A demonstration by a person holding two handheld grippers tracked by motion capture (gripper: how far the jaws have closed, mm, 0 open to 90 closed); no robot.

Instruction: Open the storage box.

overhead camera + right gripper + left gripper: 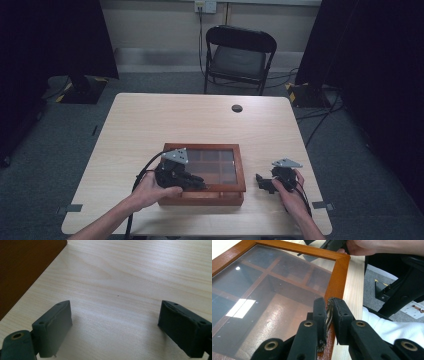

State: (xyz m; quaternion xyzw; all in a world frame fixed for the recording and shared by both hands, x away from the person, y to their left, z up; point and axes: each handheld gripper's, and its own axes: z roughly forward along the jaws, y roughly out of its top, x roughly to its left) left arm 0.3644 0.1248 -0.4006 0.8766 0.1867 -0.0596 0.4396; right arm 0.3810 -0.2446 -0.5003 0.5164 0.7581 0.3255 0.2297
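Note:
A shallow wooden box [240, 169] with a glass lid lies near the table's front edge. Dark compartments show through the glass [262, 290]. My left gripper [202, 185] reaches over the box's front rim from the left. In the left gripper view it [329, 303] is shut on a small metal clasp [328, 315] on the lid's wooden frame [337, 277]. To the right of the box, my right gripper [262, 182] hovers low over bare table. Its jaws stand wide apart with nothing between them [115, 315], and the box's brown side [22, 270] is at its left.
The light wooden table [200, 120] has a round cable hole [237, 108] at the back. A black folding chair [240, 55] stands behind it. Dark curtains hang on both sides. Cables lie on the grey floor at the right.

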